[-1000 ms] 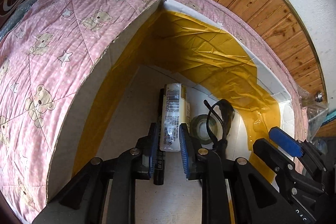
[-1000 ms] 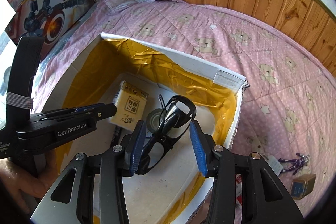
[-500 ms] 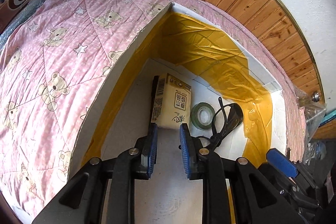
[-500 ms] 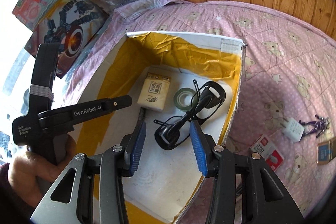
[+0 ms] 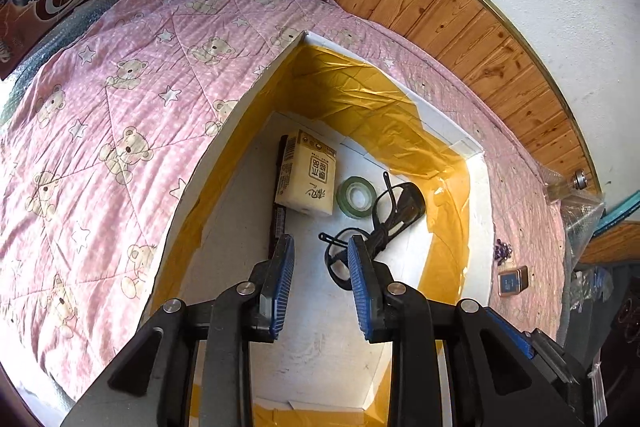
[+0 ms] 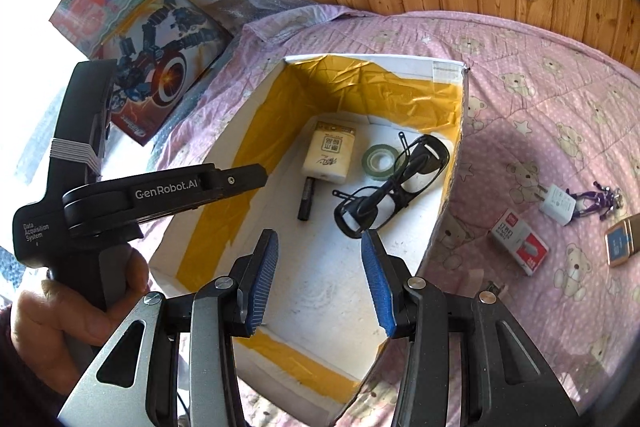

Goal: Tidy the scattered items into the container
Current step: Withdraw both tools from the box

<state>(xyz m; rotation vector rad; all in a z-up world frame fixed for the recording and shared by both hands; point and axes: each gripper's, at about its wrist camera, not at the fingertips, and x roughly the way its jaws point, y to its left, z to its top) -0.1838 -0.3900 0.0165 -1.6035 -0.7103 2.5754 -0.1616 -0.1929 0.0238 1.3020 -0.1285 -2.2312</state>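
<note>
A white box (image 5: 256,87) (image 6: 360,61) lined with yellow tape lies on the pink bear quilt. Inside it rest a cream tissue pack (image 5: 308,173) (image 6: 331,157), a green tape roll (image 5: 357,196) (image 6: 379,161), black glasses (image 5: 394,211) (image 6: 394,187) and a black pen (image 5: 279,215) (image 6: 307,202). My left gripper (image 5: 320,291) hangs open above the box floor, empty. My right gripper (image 6: 318,283) is open too, over the box's near end. On the quilt to the right lie a white charger (image 6: 558,203), a staple box (image 6: 520,247), a purple figurine (image 6: 602,199) and a small copper tin (image 5: 513,281) (image 6: 622,241).
The left gripper's black handle (image 6: 80,155) and a hand (image 6: 72,303) fill the left of the right wrist view. Toy boxes (image 6: 160,63) lean at the quilt's far left. A wooden panel wall (image 5: 460,19) runs behind the bed.
My left gripper let go of the tissue pack, which now lies flat in the box, and drew back upward. The right gripper also rose away from the glasses.
</note>
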